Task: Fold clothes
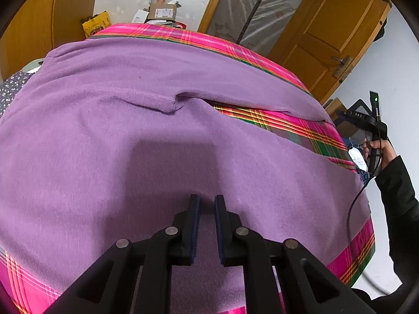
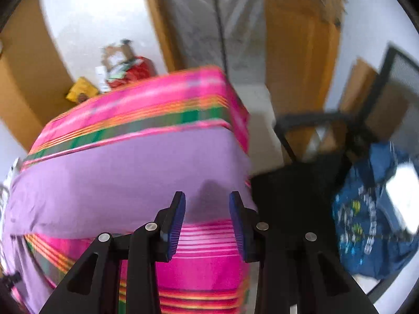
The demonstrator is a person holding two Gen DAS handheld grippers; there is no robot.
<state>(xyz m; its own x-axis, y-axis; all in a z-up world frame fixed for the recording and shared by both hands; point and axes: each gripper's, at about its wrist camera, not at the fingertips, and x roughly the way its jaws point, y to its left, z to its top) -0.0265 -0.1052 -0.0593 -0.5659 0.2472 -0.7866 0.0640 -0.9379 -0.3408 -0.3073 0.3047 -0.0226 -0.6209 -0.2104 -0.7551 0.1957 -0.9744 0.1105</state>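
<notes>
A purple fleece garment (image 1: 157, 136) lies spread over a pink plaid cover (image 1: 301, 130), and a folded flap of it (image 1: 146, 96) crosses the middle. My left gripper (image 1: 207, 201) hovers just above the near part of the garment, its blue-padded fingers a narrow gap apart with nothing between them. The right wrist view is motion-blurred. There, my right gripper (image 2: 207, 197) is open wide over the garment's (image 2: 125, 178) right near edge, where the plaid cover (image 2: 204, 256) shows. Off the cover's right edge, a hand (image 1: 381, 149) holds the right device's handle.
Cardboard boxes (image 1: 162, 11) and a yellow packet (image 1: 96, 26) sit beyond the far edge. A wooden door (image 1: 337, 34) stands at the back right. Right of the cover, a black chair (image 2: 301, 183) carries a blue bag (image 2: 371, 217). Dotted dark fabric (image 1: 10, 91) lies at the left.
</notes>
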